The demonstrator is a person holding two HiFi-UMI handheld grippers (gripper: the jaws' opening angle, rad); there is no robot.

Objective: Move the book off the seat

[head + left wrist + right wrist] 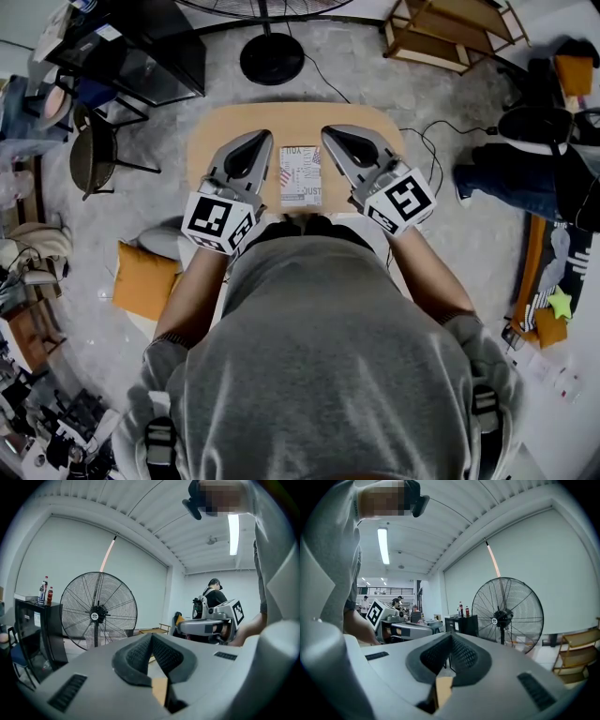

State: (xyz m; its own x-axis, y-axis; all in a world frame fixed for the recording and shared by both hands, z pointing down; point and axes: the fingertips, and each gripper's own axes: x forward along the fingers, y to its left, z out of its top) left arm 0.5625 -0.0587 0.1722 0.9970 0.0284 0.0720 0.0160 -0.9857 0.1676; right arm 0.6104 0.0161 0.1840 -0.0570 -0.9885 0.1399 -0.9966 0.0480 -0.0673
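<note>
Left of the book, the left gripper has its jaws pressed together with nothing between them. The book lies flat on the tan seat, in the gap between both grippers. A fan stands on the floor beyond the book. Right of the book, the right gripper is likewise closed tight and empty.

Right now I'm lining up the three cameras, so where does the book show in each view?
Head view: the book lies at centre on the tan seat, between the left gripper and right gripper.
Left gripper view: not in it.
Right gripper view: not in it.
Shared landmark: the floor fan, top centre in head view, left in left gripper view, right in right gripper view.
</note>
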